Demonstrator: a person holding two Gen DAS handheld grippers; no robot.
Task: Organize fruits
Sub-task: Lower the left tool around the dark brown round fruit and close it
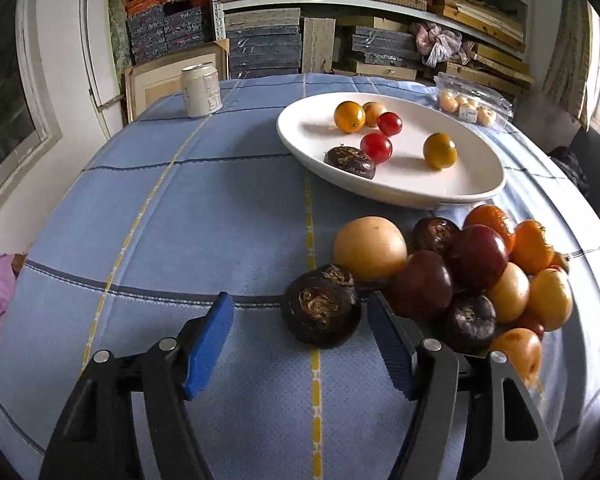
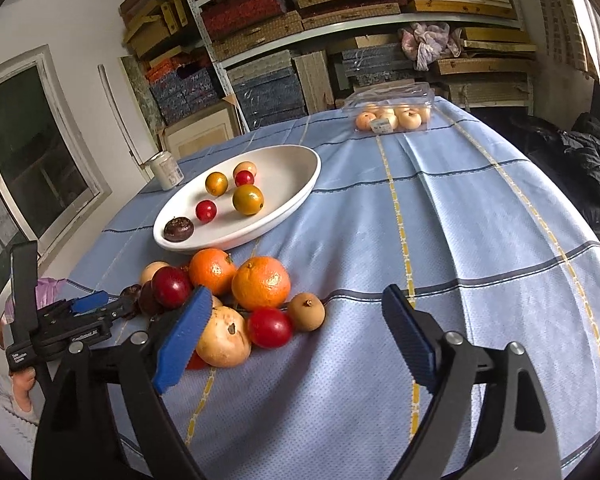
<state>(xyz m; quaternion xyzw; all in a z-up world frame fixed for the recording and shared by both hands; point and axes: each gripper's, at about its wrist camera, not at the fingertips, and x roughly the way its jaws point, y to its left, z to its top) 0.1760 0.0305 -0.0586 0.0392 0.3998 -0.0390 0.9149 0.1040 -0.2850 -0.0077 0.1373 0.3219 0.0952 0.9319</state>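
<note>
Left gripper point(image 1: 300, 312) open, blue pads point(image 1: 210, 344) apart, dark water chestnut point(image 1: 320, 312) sitting on the cloth between the tips, nearer the right-hand pad, contact unclear. Second dark chestnut point(image 1: 340, 276) tucked just behind it. Beyond: pale round fruit point(image 1: 370, 248), then fruit pile point(image 1: 480, 276) of dark red, orange and yellow pieces crowded to the right, touching one another. Right gripper point(image 2: 298, 304) wide open over bare cloth, nothing between its pads; left-hand pad point(image 2: 184, 340) in front of a pale peach-like fruit point(image 2: 224, 342), touching or not cannot tell. Red cherry tomato point(image 2: 269, 327) and small brown longan point(image 2: 306, 312) just beside that fruit; two oranges point(image 2: 261, 282) behind. White oval plate point(image 2: 292, 184) farther back on the worktop, holding one dark chestnut point(image 2: 178, 229) near its front rim, two red tomatoes point(image 2: 206, 211), yellow-orange tomatoes point(image 2: 248, 199) and a pale fruit at the back. Blue checked tablecloth point(image 2: 460, 240) over the whole worktop. White can point(image 1: 201, 90) at far left edge, clear plastic punnet point(image 2: 392, 114) of pale fruit at far side. Shelves point(image 2: 340, 20) of stacked boxes behind.
</note>
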